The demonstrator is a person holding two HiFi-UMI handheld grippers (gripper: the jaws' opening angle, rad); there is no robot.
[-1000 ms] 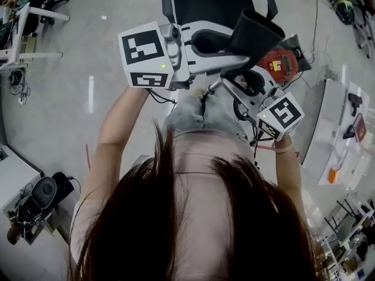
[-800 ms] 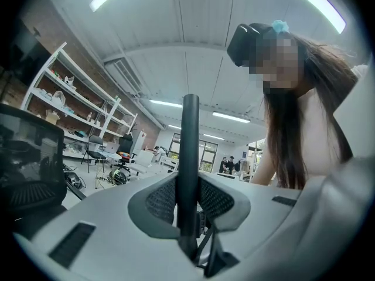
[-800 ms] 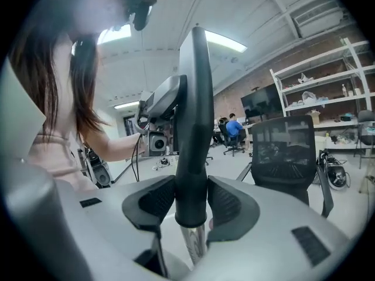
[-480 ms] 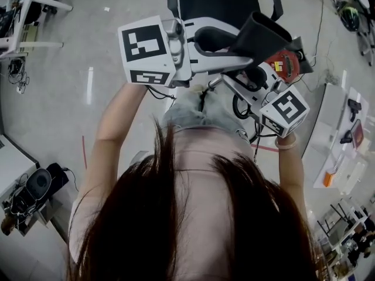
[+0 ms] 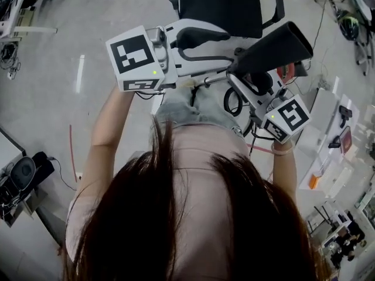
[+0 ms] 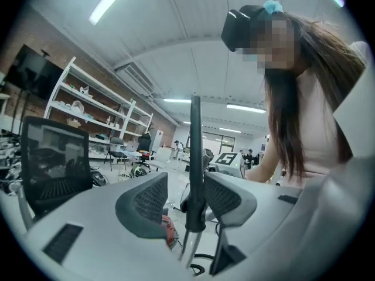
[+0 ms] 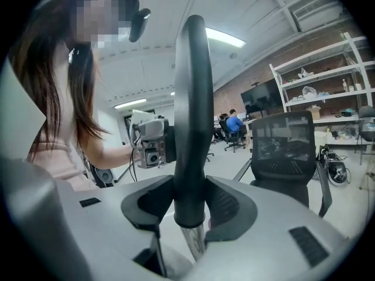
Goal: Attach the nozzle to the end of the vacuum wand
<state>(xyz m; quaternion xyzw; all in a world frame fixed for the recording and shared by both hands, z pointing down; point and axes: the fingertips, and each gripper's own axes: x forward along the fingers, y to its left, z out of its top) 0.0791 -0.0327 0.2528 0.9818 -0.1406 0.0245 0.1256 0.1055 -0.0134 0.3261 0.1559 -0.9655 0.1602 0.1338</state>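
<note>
1. the right claw [image 7: 190, 201] is pinching the black nozzle [image 7: 192, 116]. both of its pads press on the nozzle's round neck.
2. the nozzle stands up tall between those pads. a shiny wand [image 7: 193, 242] comes out from under the neck.
3. the left claw [image 6: 186, 192] has just been opening, and its pads are spread apart. the nozzle shows thin and edge on between them. there is a gap on one side. it sits close by the other pad, and i cannot tell if they touch.
4. in the head view the person holds both claws up in front, close together. the wide end of the nozzle sticks out past them.
5. a black chair [image 5: 220, 4] stands on the grey floor [image 5: 88, 40] beyond the claws.
</note>
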